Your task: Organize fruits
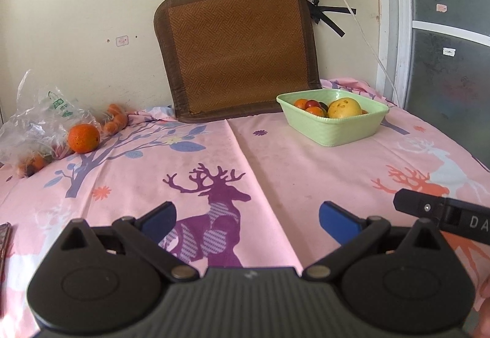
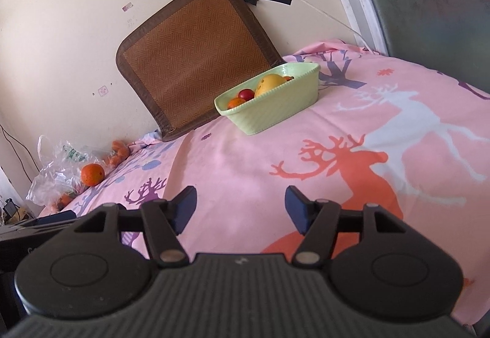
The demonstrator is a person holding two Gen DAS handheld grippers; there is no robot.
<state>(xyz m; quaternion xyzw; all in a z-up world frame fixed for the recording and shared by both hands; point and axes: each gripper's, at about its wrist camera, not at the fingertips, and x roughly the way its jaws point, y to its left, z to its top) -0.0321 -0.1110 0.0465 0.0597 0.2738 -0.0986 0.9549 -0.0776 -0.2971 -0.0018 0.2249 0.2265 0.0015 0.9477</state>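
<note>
We see a pale green basket (image 1: 332, 131) on the pink deer-print bedspread (image 1: 275, 160), toward the far right corner of the bed, close to the wall. It is rectangular with a ribbed wall; its long axis runs slantwise, one short end toward the woven brown mat (image 1: 235, 53) and the other toward the bed's right edge. Inside lie a large yellow mango (image 1: 344, 108), speckled with dark spots, its long axis roughly along the basket, and beside it a few small orange and red fruits (image 1: 309, 105), touching one another.

At the far left corner, well apart from the basket, a round orange (image 1: 83, 138) sits on the spread, just beside a crumpled clear plastic bag (image 1: 36, 123) that holds more small fruits. Behind the orange lie some carrots (image 1: 114, 120), close to the wall.

Our left claw (image 1: 248, 217) hangs over the purple deer with its jaws spread wide and nothing between them. Our right claw (image 2: 240, 209) stands open too, empty, over the near part of the bed; its tip shows at the right edge of the left view. The bedspread between claws and basket lies bare.
</note>
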